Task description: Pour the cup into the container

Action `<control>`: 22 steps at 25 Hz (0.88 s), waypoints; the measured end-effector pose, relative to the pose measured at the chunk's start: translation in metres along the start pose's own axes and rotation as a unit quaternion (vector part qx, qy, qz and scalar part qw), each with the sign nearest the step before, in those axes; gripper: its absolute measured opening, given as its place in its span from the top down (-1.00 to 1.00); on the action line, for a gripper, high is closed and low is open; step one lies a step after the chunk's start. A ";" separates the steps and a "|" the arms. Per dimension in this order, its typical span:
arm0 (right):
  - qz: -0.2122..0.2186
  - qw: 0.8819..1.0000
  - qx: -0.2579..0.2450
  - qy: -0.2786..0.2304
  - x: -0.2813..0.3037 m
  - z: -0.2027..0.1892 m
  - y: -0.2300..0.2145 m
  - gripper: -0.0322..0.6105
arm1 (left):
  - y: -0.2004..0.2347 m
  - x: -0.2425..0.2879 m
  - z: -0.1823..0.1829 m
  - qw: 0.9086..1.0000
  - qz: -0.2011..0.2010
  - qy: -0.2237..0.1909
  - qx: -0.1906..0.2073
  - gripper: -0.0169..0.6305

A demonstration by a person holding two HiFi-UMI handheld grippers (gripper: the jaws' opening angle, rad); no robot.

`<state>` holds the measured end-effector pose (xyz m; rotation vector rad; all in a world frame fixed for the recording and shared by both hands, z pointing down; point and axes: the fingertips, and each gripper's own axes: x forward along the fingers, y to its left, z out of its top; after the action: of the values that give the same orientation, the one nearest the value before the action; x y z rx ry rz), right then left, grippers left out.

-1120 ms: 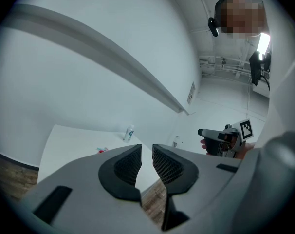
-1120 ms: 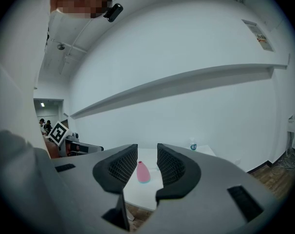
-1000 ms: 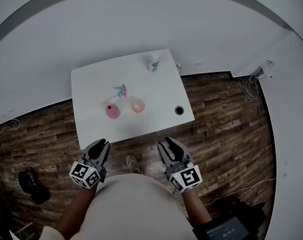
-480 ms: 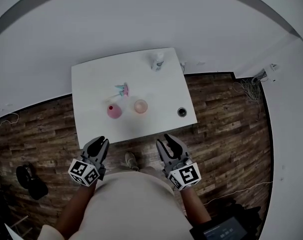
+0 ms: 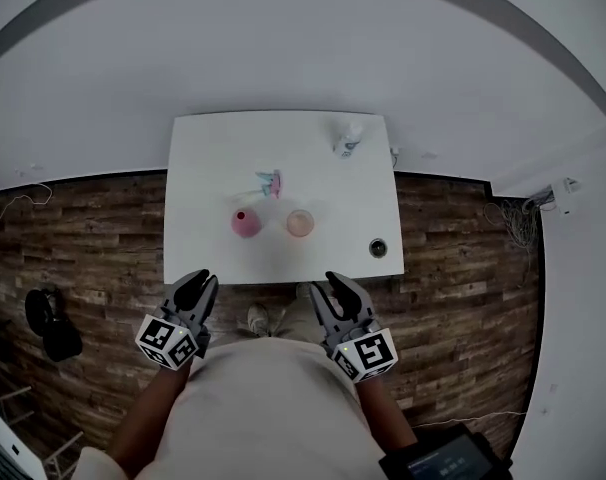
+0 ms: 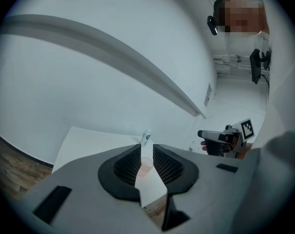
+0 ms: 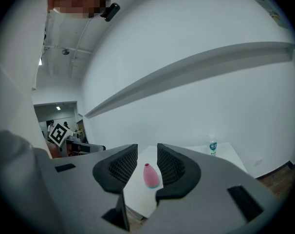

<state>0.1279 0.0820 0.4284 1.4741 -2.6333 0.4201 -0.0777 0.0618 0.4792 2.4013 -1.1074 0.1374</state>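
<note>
A clear cup (image 5: 300,223) with pinkish contents stands on the white table (image 5: 213,158), right of a pink narrow-necked container (image 5: 246,223). My left gripper (image 5: 196,291) and right gripper (image 5: 335,290) hover side by side just short of the table's near edge, both open and empty. In the left gripper view the cup (image 6: 146,166) shows far off through the gap of the left gripper (image 6: 146,152). Beyond the gap of the right gripper (image 7: 147,152), the right gripper view has the pink container (image 7: 151,175).
A small bottle (image 5: 347,140) stands at the table's far right. A small pink and teal object (image 5: 271,182) lies behind the container. A dark round thing (image 5: 379,248) sits near the right front corner. Wooden floor surrounds the table; a dark bag (image 5: 45,323) lies at left.
The head view has swung, so the table now sits squarer and more to the right. Both grippers stay low in the picture, the right one a little closer to the table edge.
</note>
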 end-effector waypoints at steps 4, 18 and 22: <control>0.047 0.999 -0.011 0.009 0.015 0.014 -0.013 0.57 | 0.002 0.006 0.004 0.998 0.045 -0.020 -0.031 0.74; 0.118 0.992 -0.018 0.031 0.027 0.022 -0.070 0.57 | -0.047 0.057 0.021 0.997 0.078 -0.021 -0.011 0.73; 0.142 0.988 -0.028 0.046 0.034 0.014 -0.072 0.51 | -0.048 0.059 0.019 0.995 0.093 -0.022 -0.015 0.73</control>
<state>0.1720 0.0145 0.4361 1.0388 -2.7627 0.4212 -0.0049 0.0392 0.4610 2.2830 -1.3437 0.1289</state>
